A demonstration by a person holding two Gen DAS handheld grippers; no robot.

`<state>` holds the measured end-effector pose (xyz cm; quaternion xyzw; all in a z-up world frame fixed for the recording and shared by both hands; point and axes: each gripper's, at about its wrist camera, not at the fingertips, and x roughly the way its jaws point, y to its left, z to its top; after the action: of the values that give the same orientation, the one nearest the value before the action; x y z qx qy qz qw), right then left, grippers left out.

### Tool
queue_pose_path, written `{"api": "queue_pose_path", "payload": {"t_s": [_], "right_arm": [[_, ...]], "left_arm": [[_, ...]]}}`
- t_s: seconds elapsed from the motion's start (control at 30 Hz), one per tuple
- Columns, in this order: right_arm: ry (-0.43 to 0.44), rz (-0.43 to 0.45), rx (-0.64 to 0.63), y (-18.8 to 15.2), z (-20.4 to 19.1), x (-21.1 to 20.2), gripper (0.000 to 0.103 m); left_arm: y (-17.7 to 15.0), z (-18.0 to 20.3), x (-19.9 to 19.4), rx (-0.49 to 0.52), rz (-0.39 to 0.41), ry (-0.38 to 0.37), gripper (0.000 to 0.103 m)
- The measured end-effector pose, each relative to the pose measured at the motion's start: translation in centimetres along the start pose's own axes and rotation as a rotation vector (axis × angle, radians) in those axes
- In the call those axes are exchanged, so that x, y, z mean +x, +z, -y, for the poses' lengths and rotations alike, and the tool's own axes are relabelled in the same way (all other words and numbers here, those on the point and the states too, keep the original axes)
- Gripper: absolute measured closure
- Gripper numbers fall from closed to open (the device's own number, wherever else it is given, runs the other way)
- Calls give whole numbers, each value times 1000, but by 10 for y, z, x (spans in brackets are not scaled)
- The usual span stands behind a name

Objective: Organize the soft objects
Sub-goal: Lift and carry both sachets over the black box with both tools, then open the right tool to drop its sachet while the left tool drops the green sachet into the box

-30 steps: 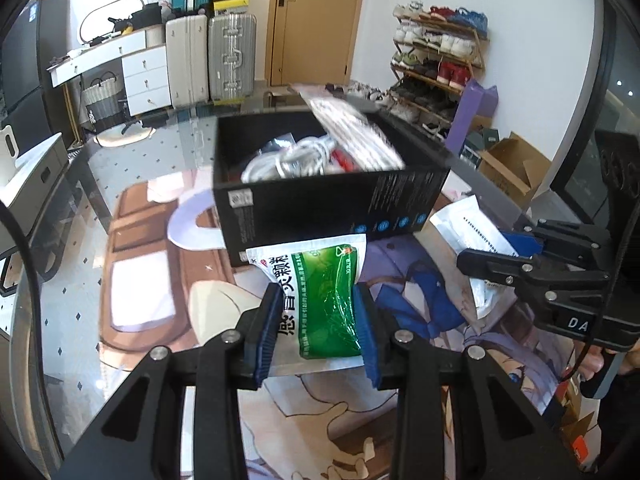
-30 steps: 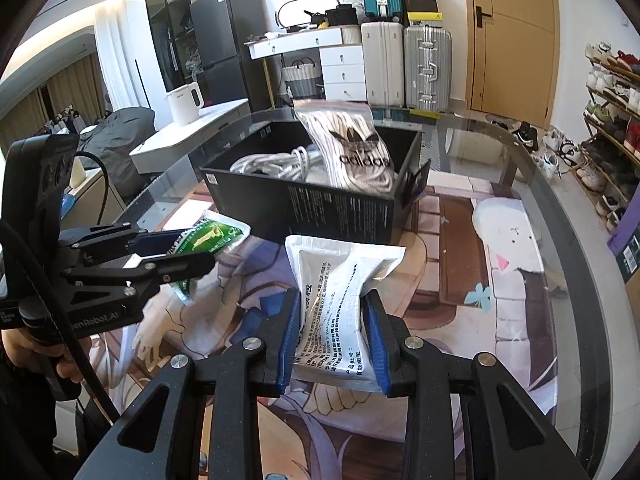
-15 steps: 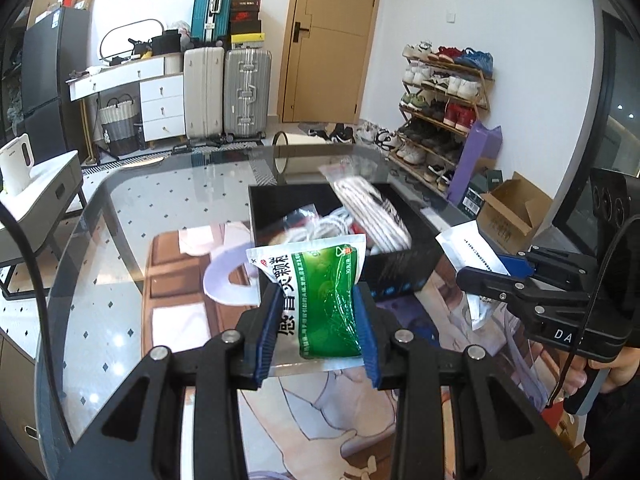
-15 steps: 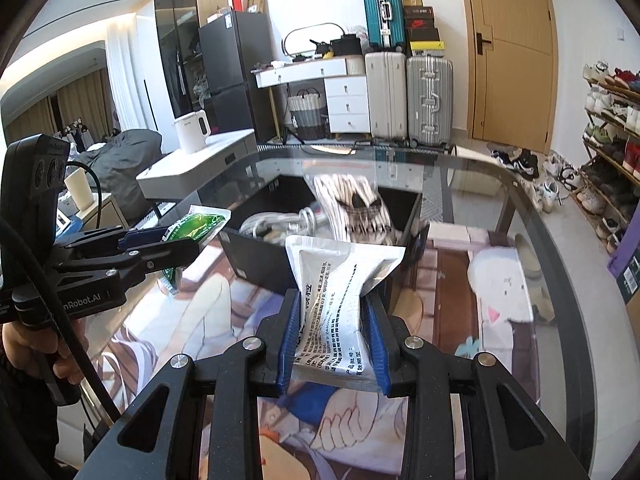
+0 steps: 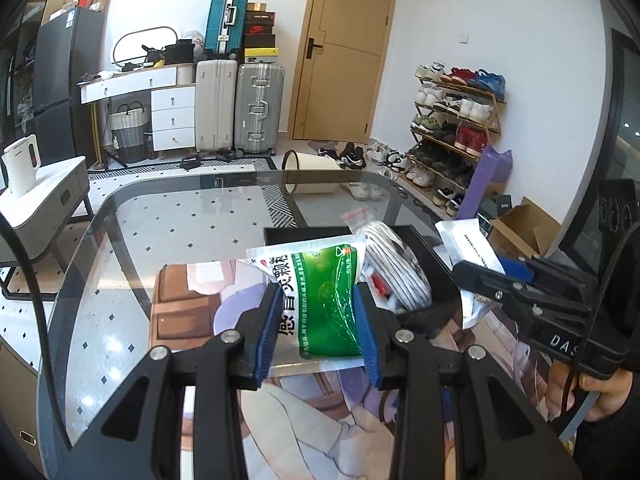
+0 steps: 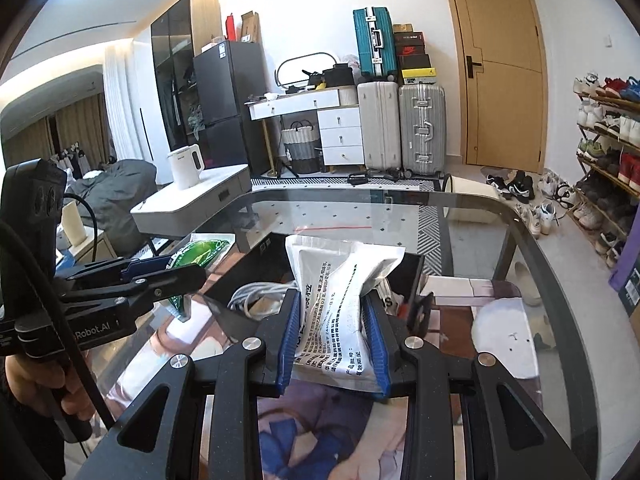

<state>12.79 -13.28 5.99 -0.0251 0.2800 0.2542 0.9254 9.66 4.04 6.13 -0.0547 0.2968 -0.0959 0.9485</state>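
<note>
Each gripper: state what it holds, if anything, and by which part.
Left gripper pinches the green packet across its lower half; right gripper pinches the white packet likewise.

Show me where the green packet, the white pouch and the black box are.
green packet (image 5: 326, 304), left wrist view, its green front between the jaws.
white pouch (image 6: 340, 312), right wrist view, its printed face.
black box (image 6: 256, 258), right wrist view, its left wall.

box (image 6: 412, 270) on table (image 6: 532, 248) — cables (image 6: 256, 294) inside, suitcases (image 6: 400, 128) behind

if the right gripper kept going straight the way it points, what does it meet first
Most likely the open black box; the right gripper, shut on the white pouch, points at it, though depth is unclear.
</note>
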Motion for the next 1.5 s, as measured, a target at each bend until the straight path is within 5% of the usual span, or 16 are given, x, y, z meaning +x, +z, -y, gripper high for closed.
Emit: {"api": "queue_pose_path", "payload": {"t_s": [0.5,1.5], "right_arm": [[-13,42,35,19,10,41,72],[16,-146,-3,19,32,99,72]], "left_arm": [[19,-1,35,-8,44,6,68],[19,13,79,47,-31,-5,66]]}}
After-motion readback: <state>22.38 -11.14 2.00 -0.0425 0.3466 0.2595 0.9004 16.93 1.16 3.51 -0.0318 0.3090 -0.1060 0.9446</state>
